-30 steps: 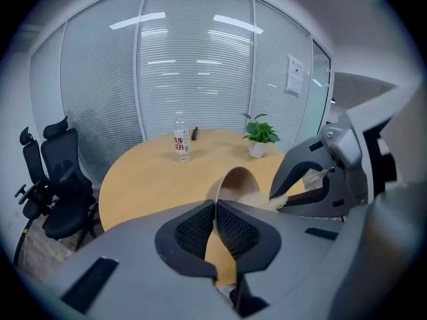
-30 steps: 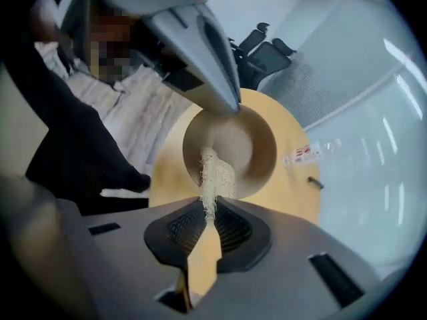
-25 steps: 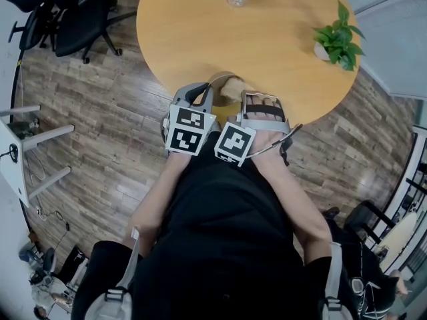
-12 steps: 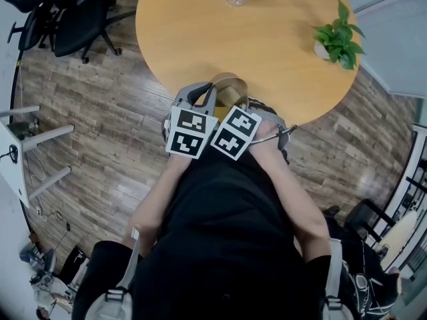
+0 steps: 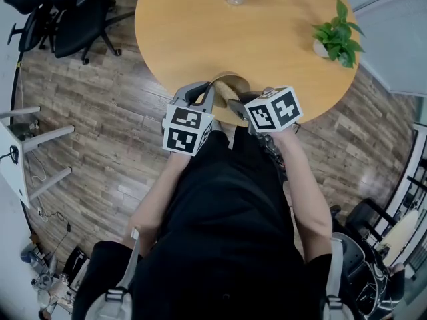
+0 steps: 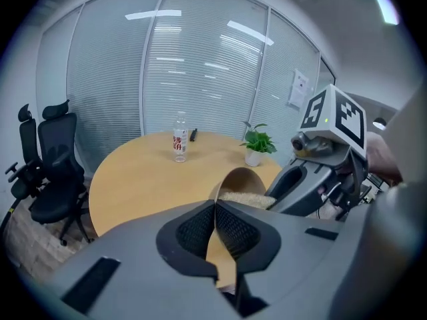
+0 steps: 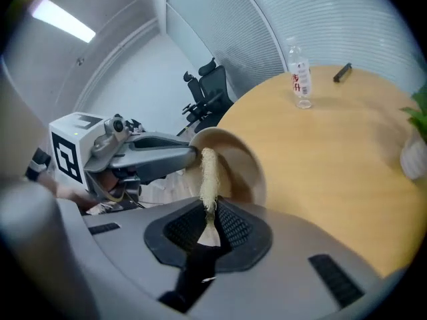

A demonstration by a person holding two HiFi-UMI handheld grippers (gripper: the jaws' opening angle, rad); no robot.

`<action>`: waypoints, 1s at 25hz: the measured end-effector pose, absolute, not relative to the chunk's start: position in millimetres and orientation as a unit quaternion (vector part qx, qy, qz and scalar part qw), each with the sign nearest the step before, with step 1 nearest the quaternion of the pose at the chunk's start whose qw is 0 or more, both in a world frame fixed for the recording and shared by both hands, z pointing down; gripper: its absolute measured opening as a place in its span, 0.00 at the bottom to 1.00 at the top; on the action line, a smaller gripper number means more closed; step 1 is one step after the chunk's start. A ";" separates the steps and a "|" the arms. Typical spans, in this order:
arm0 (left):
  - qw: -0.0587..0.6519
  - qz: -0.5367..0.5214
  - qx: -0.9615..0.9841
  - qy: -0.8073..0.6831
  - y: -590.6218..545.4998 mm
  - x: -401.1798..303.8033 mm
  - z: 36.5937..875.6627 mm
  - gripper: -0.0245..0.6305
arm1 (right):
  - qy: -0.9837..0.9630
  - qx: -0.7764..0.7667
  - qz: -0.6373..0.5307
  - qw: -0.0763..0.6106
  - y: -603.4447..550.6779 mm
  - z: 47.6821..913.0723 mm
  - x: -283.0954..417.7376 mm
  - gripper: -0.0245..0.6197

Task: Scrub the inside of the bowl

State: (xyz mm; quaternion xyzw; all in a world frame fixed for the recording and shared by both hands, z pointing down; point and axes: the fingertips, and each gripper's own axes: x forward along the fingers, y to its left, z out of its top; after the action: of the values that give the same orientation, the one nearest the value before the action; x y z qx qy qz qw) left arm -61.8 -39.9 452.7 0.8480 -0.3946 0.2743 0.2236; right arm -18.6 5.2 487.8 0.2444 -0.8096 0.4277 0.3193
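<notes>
A round wooden bench (image 5: 267,39) spreads out ahead of both pairs of jaws. Well beyond them, near its far edge, a clear water bottle (image 6: 179,139) with red print on its label stands upright. A small dark stick-like thing (image 6: 193,135) lies near it. A small green plant (image 6: 257,143) in a white pot stands ahead and to the right of the left jaws, apart from the bottle. Black office chairs (image 6: 48,169) stand on the wood-plank floor (image 5: 113,125), off to the left of the jaws. A glass wall with blinds (image 6: 200,72) runs behind the bench.

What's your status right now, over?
Left gripper shut on bowl rim. Right gripper shut on scrubber, inside bowl. Bottle, plant well clear.
</notes>
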 end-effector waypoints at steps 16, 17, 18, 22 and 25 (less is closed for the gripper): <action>0.290 0.246 0.843 -0.381 -33.7 -54.7 459.2 0.06 | -0.823 0.231 0.114 0.507 11.5 497.3 -6.9 0.10; 0.289 0.248 0.843 -0.379 -33.0 -54.4 460.2 0.06 | -0.826 0.220 0.138 0.500 16.6 498.4 -9.5 0.10; 0.289 0.251 0.843 -0.378 -32.4 -54.3 461.5 0.06 | -0.830 0.209 0.164 0.490 21.2 498.7 -11.8 0.10; 0.294 0.254 0.842 -0.376 -31.7 -52.1 466.9 0.06 | -0.842 0.181 0.251 0.443 30.7 496.7 -10.7 0.10; 0.307 0.243 0.839 -0.379 -36.1 -50.2 471.1 0.06 | -0.845 0.177 0.294 0.410 34.9 488.9 -3.4 0.10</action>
State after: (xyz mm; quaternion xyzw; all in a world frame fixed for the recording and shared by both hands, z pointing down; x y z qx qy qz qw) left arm -50.2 -36.1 471.1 0.8387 -0.3786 0.2429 0.3069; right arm -3.4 34.9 488.9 0.1771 -0.8448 0.2942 0.4103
